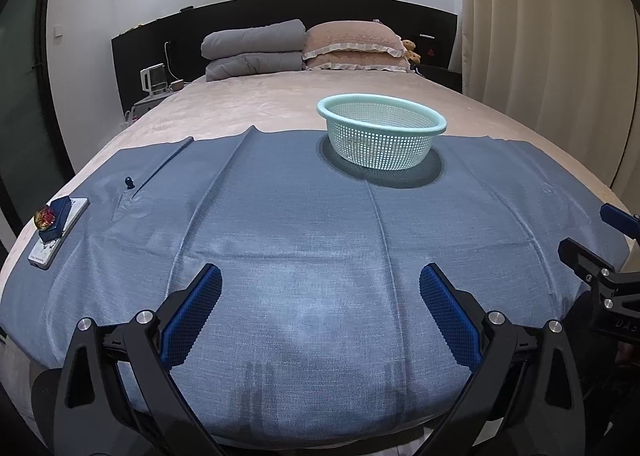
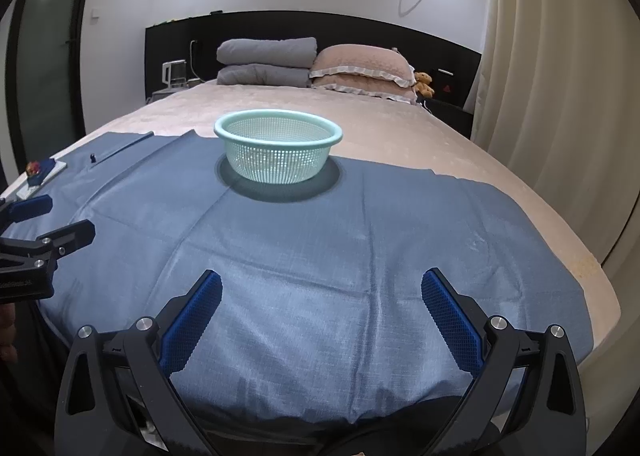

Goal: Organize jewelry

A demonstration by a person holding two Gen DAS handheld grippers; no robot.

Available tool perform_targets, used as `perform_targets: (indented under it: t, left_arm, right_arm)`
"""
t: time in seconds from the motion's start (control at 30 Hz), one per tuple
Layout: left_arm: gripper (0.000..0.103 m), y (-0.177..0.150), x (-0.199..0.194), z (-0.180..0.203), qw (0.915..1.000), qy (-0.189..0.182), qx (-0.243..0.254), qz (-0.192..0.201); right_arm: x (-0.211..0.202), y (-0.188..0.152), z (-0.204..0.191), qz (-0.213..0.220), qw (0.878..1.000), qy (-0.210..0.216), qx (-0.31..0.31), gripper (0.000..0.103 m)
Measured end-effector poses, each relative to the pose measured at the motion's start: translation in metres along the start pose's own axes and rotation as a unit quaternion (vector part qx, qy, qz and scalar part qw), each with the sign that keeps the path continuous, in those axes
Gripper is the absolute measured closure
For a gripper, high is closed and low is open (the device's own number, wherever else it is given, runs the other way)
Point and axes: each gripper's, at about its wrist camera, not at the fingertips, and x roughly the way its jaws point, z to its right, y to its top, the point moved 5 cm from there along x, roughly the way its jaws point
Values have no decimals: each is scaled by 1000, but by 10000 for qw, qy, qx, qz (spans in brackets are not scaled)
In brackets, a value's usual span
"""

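A pale green mesh basket (image 1: 381,131) (image 2: 278,150) stands upright at the far edge of a blue cloth (image 1: 304,240) (image 2: 320,256) spread on the bed. At the cloth's far left lies a white flat box (image 1: 60,234) (image 2: 40,175) carrying a blue block and a red and gold ornament (image 1: 45,215) (image 2: 33,167). A small dark blue piece (image 1: 129,182) (image 2: 93,157) rests on the cloth near it. My left gripper (image 1: 320,296) (image 2: 38,219) is open over the near cloth, holding nothing. My right gripper (image 2: 322,302) (image 1: 596,232) is open too, also holding nothing.
Folded grey quilts (image 1: 254,49) and pink pillows (image 1: 354,45) are stacked by the black headboard, with a small teddy bear (image 2: 423,83). A nightstand with a kettle (image 1: 154,79) is at the left, curtains (image 2: 560,95) at the right. The bed edge runs just below both grippers.
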Motion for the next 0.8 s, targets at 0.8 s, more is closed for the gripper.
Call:
perform_targets:
  t: [0.8]
  left_arm:
    - [6, 39, -48, -18, 9954, 393, -219, 850]
  right_arm:
    - [-34, 30, 28, 334, 9905, 467, 1250, 8]
